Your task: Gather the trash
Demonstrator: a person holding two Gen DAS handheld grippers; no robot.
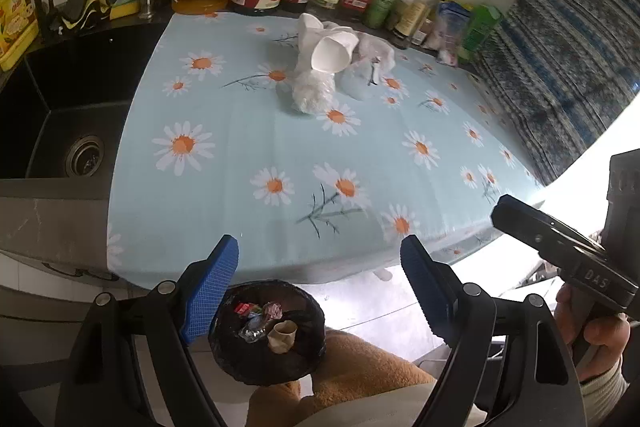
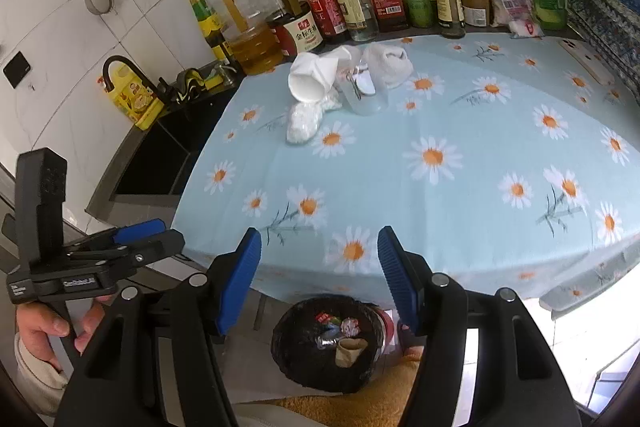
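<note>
Beside the tablecloth (image 1: 280, 147), sink drain (image 1: 84, 155) in left view only, both grippers' fingers released.

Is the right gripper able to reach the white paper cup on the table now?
Probably yes: the right gripper is open and empty, and only bare tablecloth lies between it and the white paper cup.

A counter (image 1: 248, 147) under a pale blue daisy-print cloth carries a row of sauce and oil bottles (image 2: 320, 11) along the tiled wall, with a dark sink (image 1: 68, 131) beside it.
</note>
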